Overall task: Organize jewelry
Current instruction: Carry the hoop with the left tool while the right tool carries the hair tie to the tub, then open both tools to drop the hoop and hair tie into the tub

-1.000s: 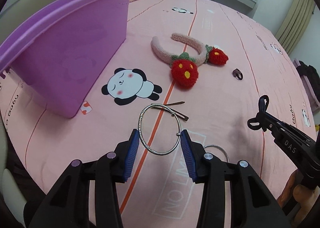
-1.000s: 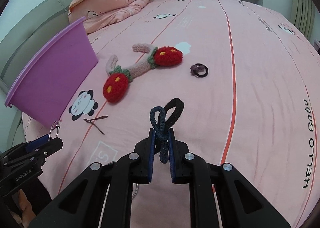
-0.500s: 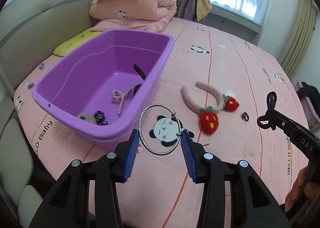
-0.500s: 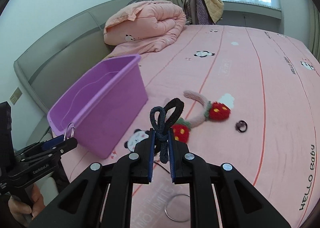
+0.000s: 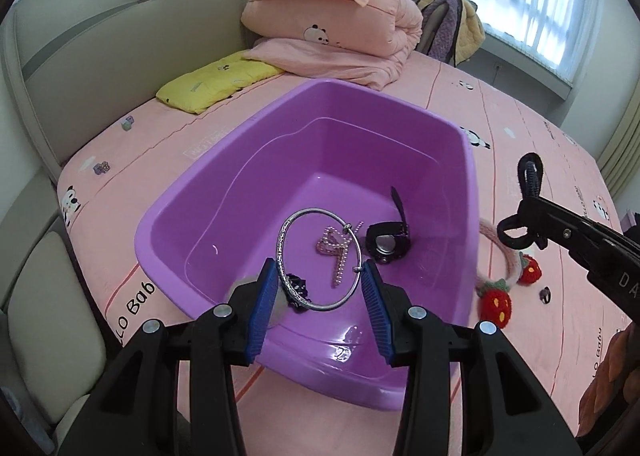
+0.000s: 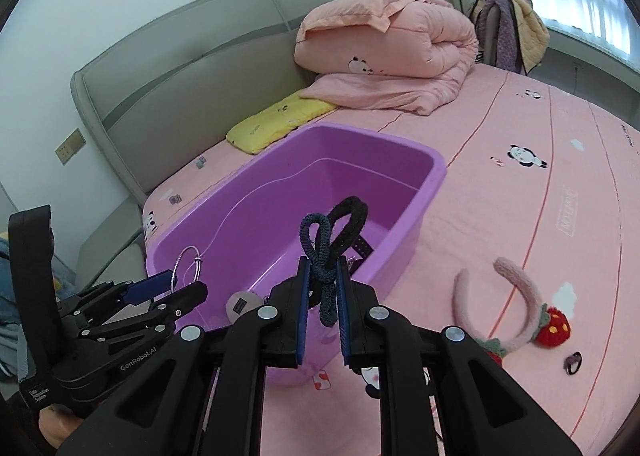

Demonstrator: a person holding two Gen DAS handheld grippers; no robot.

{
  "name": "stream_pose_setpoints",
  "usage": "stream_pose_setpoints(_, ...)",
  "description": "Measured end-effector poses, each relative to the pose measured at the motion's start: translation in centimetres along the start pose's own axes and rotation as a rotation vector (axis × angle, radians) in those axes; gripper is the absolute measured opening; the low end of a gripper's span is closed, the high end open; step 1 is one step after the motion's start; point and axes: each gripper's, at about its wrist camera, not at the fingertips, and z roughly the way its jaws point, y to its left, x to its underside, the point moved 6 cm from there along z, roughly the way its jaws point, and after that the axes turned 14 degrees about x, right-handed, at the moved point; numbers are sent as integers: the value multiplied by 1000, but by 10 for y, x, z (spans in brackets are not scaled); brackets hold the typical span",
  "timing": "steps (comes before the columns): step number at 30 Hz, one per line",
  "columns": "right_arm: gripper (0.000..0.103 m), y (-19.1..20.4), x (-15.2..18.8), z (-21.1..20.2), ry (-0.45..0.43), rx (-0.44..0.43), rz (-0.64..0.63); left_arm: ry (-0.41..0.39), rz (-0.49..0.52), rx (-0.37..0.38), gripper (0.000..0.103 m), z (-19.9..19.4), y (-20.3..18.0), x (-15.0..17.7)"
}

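A silver bangle (image 5: 282,256) is clamped between the blue pads of my left gripper (image 5: 320,276), which hangs over the near end of the purple tub (image 5: 400,103). Inside the tub lie a black watch (image 5: 388,244), a pink bead piece (image 5: 336,252) and a dark purple item (image 5: 298,288). My right gripper (image 6: 322,272) is shut on two hair ties (image 6: 352,215), one black and one dark blue, just short of the tub's (image 6: 400,143) near rim. In the right wrist view the left gripper (image 6: 172,288) shows with the bangle (image 6: 188,264).
A pink headband with red strawberries (image 6: 459,296) and a small dark hair tie (image 6: 573,362) lie on the pink bedsheet right of the tub. A folded pink quilt (image 5: 332,15) and a yellow pillow (image 5: 216,83) sit behind it, by the grey headboard.
Both grippers have risen off the sheet and swung left to the tub, each keeping its hold. The tub's inside has come into view.
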Motion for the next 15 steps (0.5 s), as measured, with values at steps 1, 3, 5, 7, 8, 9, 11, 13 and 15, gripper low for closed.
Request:
stream_pose_setpoints(1, 12, 5, -3, 10, 16, -5, -8, 6, -4, -3, 42, 4, 4, -2)
stream_pose_setpoints(3, 12, 19, -9, 32, 52, -4, -32, 25, -21, -5, 42, 14, 13, -4)
stream_pose_setpoints(5, 12, 28, -11, 49, 79, 8, -57, 43, -35, -2, 42, 23, 21, -6)
stream_pose_setpoints(7, 12, 33, -13, 65, 110, 11, -57, 62, -47, -4, 42, 32, 28, -6)
stream_pose_setpoints(8, 12, 35, -14, 73, 128, 8, -48, 68, -51, -3, 42, 35, 30, -6)
stream_pose_setpoints(9, 12, 37, -15, 79, 140, 6, -42, 74, -57, -3, 42, 39, 31, -6)
stream_pose_setpoints(11, 13, 39, -15, 87, 149, 20, -49, 80, -60, -5, 42, 43, 34, -6)
stream_pose_setpoints(13, 13, 42, -17, 93, 157, 34, -60, 79, -60, -13, 42, 46, 35, -5)
stream_pose_setpoints(15, 13, 45, -17, 99, 170, 44, -67, 83, -68, -20, 43, 49, 36, -3)
